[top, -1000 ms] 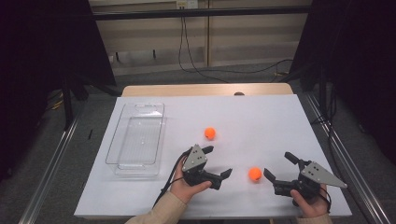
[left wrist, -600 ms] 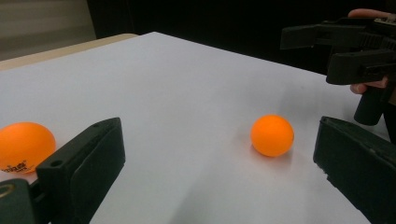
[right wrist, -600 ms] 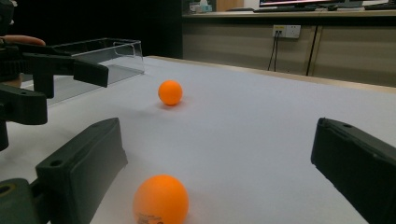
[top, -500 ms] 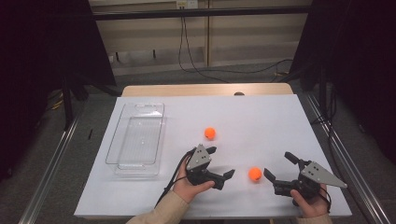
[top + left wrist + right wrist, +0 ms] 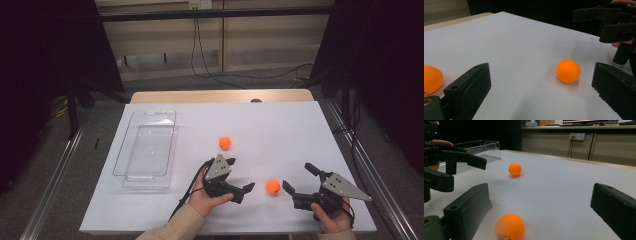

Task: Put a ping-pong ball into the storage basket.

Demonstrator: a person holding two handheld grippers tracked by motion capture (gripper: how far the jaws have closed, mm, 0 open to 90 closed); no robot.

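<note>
Claws flank the near small orange plastic ball [image 5: 273, 186] at lower centre: left claw [image 5: 239, 175] and right claw [image 5: 296, 179] both released, framing it for pickup.

On the table [image 5: 300, 130] in front of you, the tray [image 5: 145, 150] lies at the left side, its long axis running away from you. The far ball [image 5: 225, 143] rests right of the tray, near mid-table. The near ball [image 5: 273, 186] lies closer to you and further right, between your two grippers. Your left gripper [image 5: 241, 176] sits just left of the near ball; your right gripper [image 5: 300, 178] sits just right of it. Both balls are on the table, apart from the tray.
</note>
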